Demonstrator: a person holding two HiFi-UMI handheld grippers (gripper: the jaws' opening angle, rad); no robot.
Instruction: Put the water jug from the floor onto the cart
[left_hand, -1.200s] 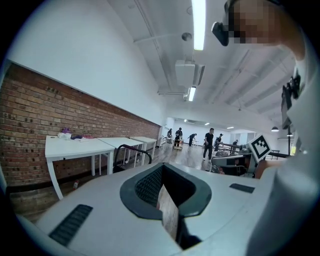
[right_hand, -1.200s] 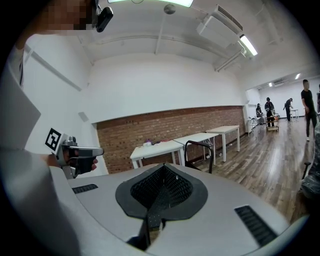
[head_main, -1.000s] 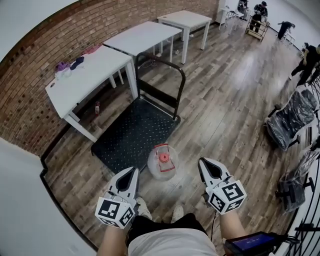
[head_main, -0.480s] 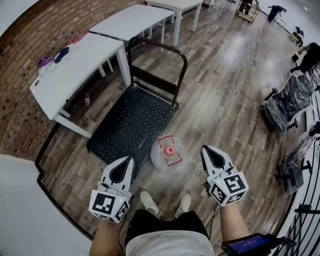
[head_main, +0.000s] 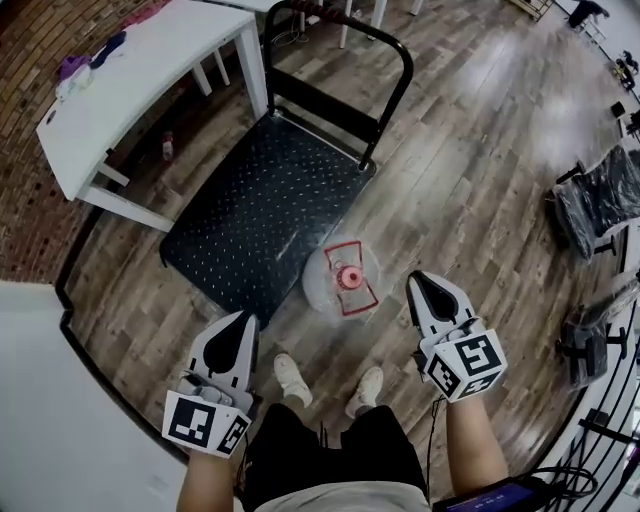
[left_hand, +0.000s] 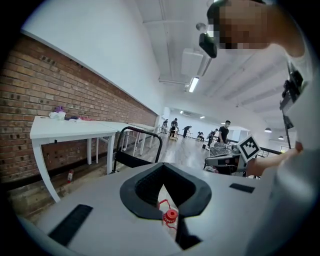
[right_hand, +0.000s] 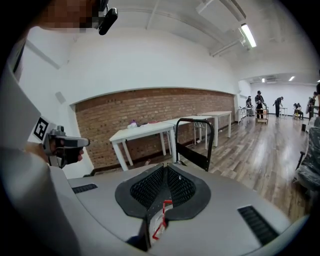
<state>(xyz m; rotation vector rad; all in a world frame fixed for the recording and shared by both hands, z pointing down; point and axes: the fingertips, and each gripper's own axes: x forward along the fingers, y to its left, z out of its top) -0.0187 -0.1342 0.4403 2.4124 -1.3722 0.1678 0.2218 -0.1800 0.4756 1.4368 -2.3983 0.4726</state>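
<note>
On the wooden floor (head_main: 470, 170), directly ahead of the person's shoes (head_main: 293, 378), stands the water jug (head_main: 342, 280): a clear, rounded bottle with a red cap and a red carrying handle. It is upright, just beside the near right edge of the cart (head_main: 250, 220). Whether it touches that edge cannot be told, and any print on it is too small to read. Cart: black studded deck, bare, with an upright black handle frame (head_main: 325, 103) at its far end. Left claw (head_main: 243, 320): to the left of the jug, by the deck's near corner, jaws together and holding nothing; the left gripper view shows the red cap through the slit below their tips. Right claw (head_main: 418, 282): to the right of the jug, near but apart from it, jaws likewise together and empty. Each claw carries a cube (head_main: 207, 424) with square black-and-white markers, patterns rather than letters. White desk (head_main: 130, 90), beside the brick wall (head_main: 25, 220), bears small purple and dark items (head_main: 70, 68).
</note>
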